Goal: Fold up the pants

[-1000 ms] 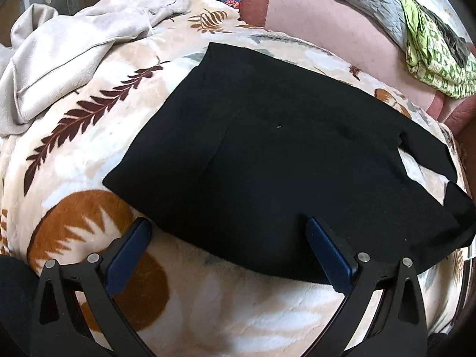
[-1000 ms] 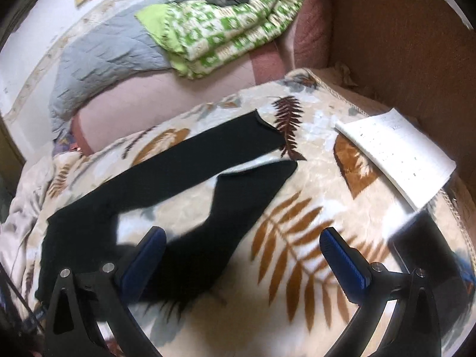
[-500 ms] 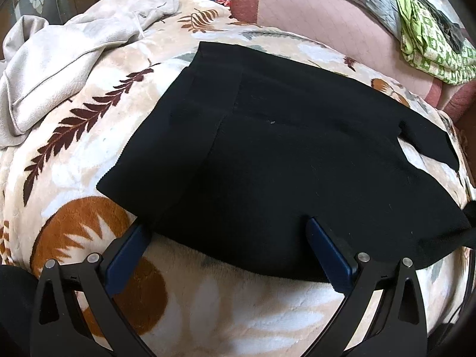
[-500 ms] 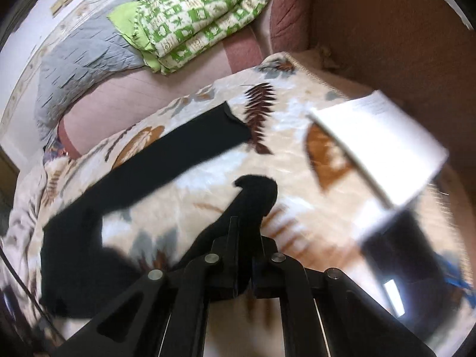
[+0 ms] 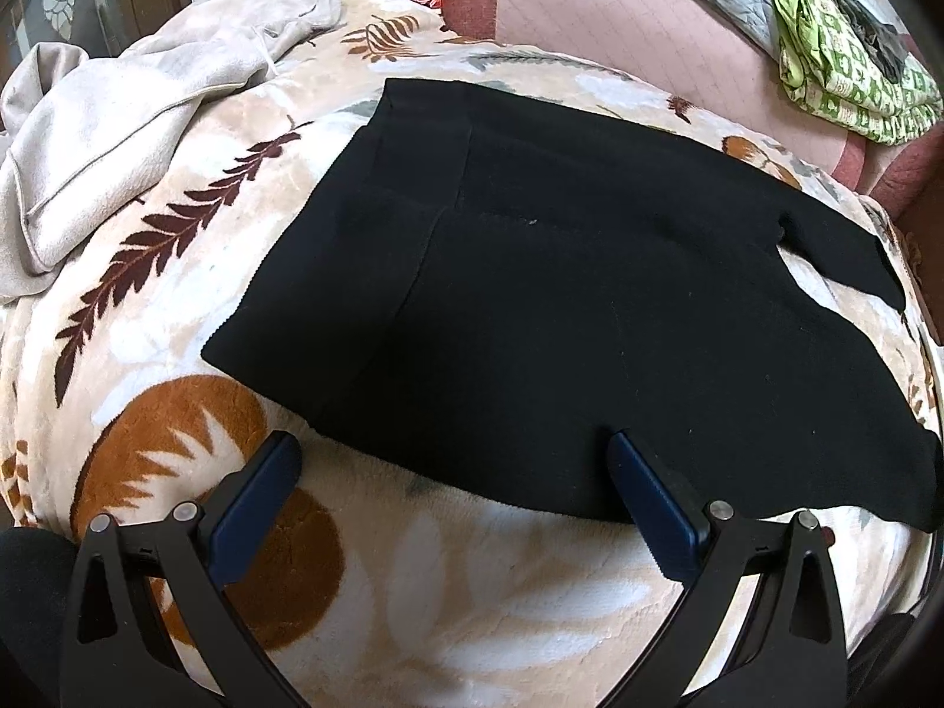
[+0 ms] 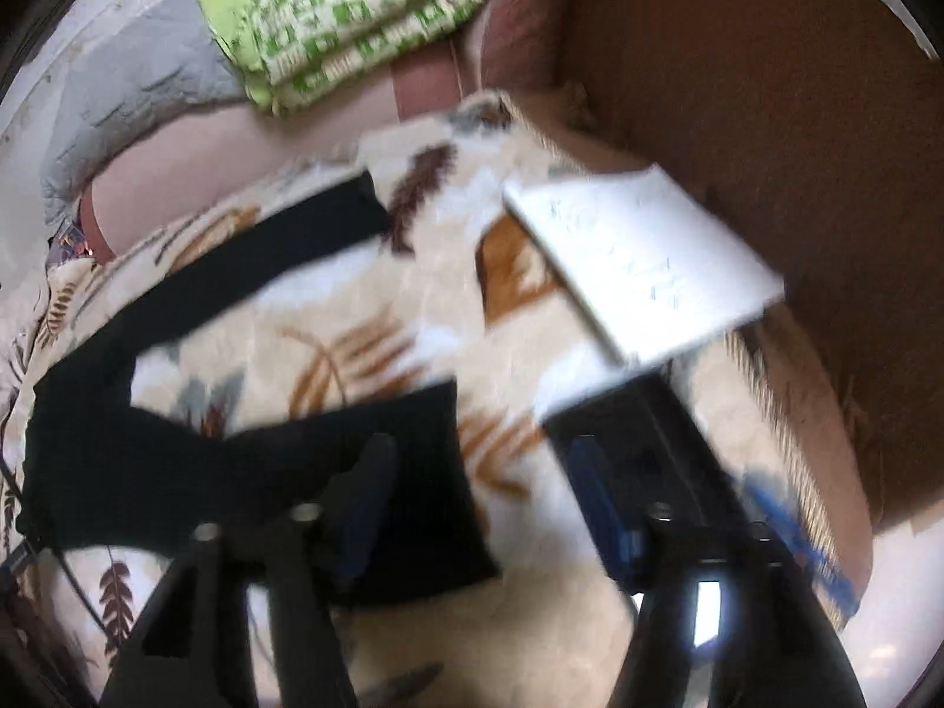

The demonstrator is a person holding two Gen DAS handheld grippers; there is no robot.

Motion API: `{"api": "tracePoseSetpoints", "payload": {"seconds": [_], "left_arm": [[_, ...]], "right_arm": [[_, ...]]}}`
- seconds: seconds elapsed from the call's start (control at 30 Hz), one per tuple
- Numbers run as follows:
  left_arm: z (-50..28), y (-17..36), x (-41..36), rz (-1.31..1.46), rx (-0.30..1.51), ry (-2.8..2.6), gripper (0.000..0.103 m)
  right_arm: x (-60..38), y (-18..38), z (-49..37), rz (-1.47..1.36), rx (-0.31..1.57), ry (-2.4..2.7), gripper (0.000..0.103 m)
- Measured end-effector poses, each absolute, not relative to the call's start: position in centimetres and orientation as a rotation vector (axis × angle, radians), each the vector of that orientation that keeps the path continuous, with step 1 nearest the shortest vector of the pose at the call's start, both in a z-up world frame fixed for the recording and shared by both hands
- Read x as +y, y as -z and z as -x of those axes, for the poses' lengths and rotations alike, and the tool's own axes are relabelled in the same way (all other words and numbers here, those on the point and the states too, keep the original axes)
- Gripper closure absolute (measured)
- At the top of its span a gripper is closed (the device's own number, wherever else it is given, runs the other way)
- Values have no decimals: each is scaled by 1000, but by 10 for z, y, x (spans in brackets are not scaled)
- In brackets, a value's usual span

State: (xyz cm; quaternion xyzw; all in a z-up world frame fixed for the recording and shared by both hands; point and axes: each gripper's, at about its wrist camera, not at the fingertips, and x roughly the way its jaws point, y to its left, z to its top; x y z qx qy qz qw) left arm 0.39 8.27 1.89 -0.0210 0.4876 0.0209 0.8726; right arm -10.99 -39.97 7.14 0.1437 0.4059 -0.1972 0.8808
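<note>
Black pants (image 5: 566,307) lie flat on a leaf-patterned blanket (image 5: 177,307), waist to the left, legs running right. My left gripper (image 5: 454,492) is open at the near edge of the waist part, its right finger touching the cloth edge. In the blurred right wrist view the two legs are spread apart: the far leg (image 6: 265,271) and the near leg (image 6: 330,460). My right gripper (image 6: 484,507) is open over the near leg's end, its left finger above the cloth.
A beige garment (image 5: 130,100) is heaped at the far left. A pink sofa back (image 5: 637,23) carries a grey quilt and a green patterned blanket (image 6: 354,23). A white notebook (image 6: 637,259) and a dark device (image 6: 643,442) lie to the right.
My right gripper, shut on the near pant leg half a second ago, has opened and the leg end now lies flatter. The left gripper has crept slightly closer to the waist.
</note>
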Motion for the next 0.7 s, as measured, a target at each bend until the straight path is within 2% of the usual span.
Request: {"api": "tracePoseSetpoints", "payload": {"seconds": [0.2, 0.27, 0.3, 0.5, 0.7], "left_arm": [[-2, -21, 81, 33, 1023, -48, 0], [-3, -24, 81, 22, 1022, -46, 0], [-2, -26, 82, 18, 1017, -47, 0], [-5, -41, 84, 51, 974, -44, 0], [-7, -32, 77, 5, 975, -23, 0]], "right_arm": [[-409, -30, 49, -212, 963, 406, 38], [-412, -23, 42, -256, 981, 347, 58], [-411, -27, 43, -263, 954, 322, 101], [-413, -67, 34, -191, 860, 342, 102], [-424, -26, 11, -195, 952, 382, 102]]}}
